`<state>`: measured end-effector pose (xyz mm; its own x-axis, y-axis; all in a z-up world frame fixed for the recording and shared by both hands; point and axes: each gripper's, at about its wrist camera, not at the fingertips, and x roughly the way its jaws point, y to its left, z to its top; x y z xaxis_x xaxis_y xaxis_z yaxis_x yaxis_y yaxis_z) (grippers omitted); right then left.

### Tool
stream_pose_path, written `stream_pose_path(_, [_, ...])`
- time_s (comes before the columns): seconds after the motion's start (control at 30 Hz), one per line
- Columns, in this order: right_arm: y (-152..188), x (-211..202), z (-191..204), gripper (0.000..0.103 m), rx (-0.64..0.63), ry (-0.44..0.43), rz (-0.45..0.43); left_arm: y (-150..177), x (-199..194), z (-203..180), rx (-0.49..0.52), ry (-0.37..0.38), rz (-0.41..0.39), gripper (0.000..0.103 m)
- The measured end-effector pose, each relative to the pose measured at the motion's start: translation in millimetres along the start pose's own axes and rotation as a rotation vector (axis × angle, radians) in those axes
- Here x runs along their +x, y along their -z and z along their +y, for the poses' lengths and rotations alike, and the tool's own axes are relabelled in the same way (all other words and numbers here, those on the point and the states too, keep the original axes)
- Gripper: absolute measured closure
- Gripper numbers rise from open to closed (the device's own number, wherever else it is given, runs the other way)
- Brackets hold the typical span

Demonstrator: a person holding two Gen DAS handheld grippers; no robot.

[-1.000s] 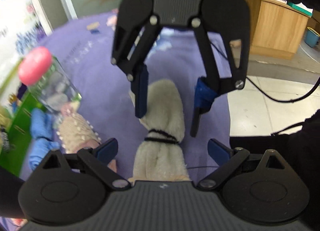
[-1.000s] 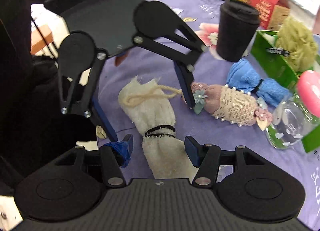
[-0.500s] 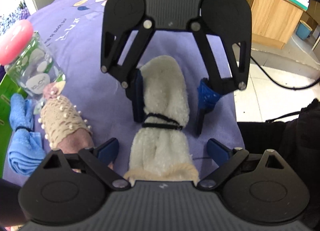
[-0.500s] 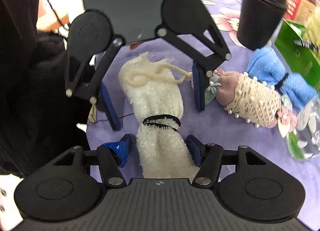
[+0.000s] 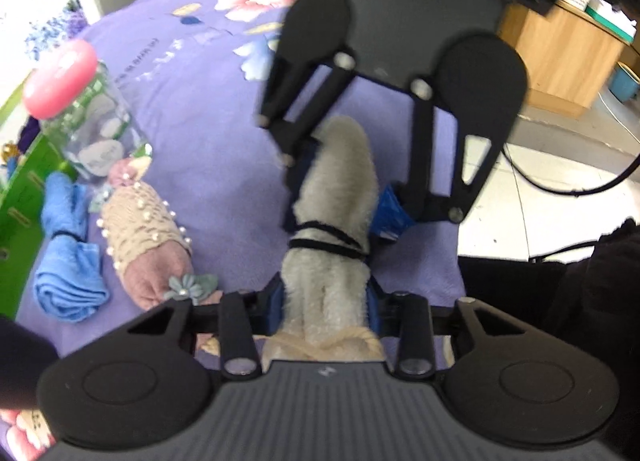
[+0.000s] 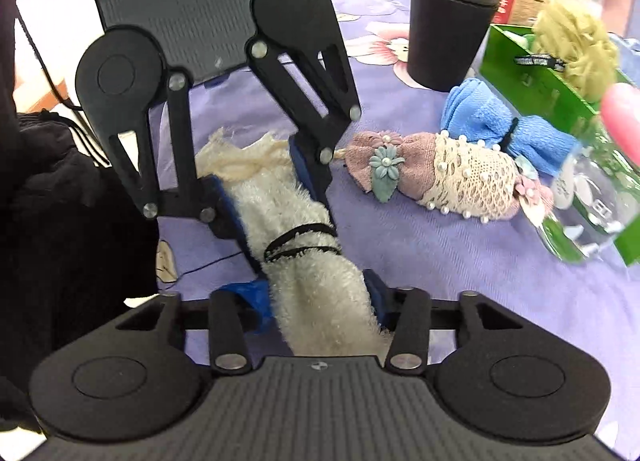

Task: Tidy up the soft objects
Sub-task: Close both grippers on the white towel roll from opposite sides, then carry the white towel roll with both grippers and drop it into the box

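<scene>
A white fluffy towel roll [image 5: 336,181] tied with a black band [image 5: 324,241] lies on the purple floral cloth [image 5: 208,133] between two grippers that face each other. My left gripper [image 5: 326,301] has its jaws closing, and its blue pads press the roll's corded end. In the right wrist view the left gripper [image 6: 268,185] squeezes that same frayed end of the towel roll [image 6: 316,277]. My right gripper [image 6: 316,297] is closing too, pads pinching the plain end. Seen from the left wrist, the right gripper [image 5: 340,205] clamps the roll just beyond the band.
A pink lace roll with pearls [image 6: 452,181], a blue towel roll [image 6: 500,129] and a clear bottle with a pink cap [image 5: 88,121] lie beside the towel. Behind stand a green box [image 6: 532,77] with a yellow-green puff [image 6: 572,41] and a black cup [image 6: 448,21]. The table edge and floor [image 5: 540,213] are close.
Both grippers stood open astride the towel roll; now each has closed onto an end of it. The right gripper has also come lower over the roll.
</scene>
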<state>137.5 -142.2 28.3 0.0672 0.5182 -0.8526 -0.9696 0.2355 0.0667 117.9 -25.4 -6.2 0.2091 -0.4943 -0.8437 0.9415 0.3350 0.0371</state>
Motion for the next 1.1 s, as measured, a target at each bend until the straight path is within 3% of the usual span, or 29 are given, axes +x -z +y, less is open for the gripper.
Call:
stream_pose_path(0.1, [0,-15,24,0.079,-0.017,0.067,0.021,-3,-19,-13,0.011,-0.02,-0.039,0.066])
stream_pose_path(0.33, [-4,-58,66,0.079,-0.056,0.227,-0.039,-7,-65,-52,0.094,-0.147,-0.148,0.067])
stream_pose_path(0.57, [-35,-77,54,0.079,-0.159,0.346,-0.074,-18,-92,-38,0.101,-0.277,-0.18,0.067])
stream_pose_path(0.77, [-81,-89,-14,0.078,-0.194,0.423,-0.11,-53,-102,33,0.115,-0.444,-0.175,0.066])
stream_pose_path(1.0, [-130,-83,-159,0.076,-0.158,0.457,-0.105,-116,-81,171,0.05,-0.515,-0.129,0.066])
stream_pose_path(1.07, [-135,-75,-203,0.073,-0.116,0.408,-0.09,-129,-65,210,0.026,-0.483,-0.099,0.059])
stream_pose_path(1.1, [-135,-70,-223,0.072,-0.085,0.383,-0.085,-134,-59,223,0.024,-0.495,-0.079,0.042])
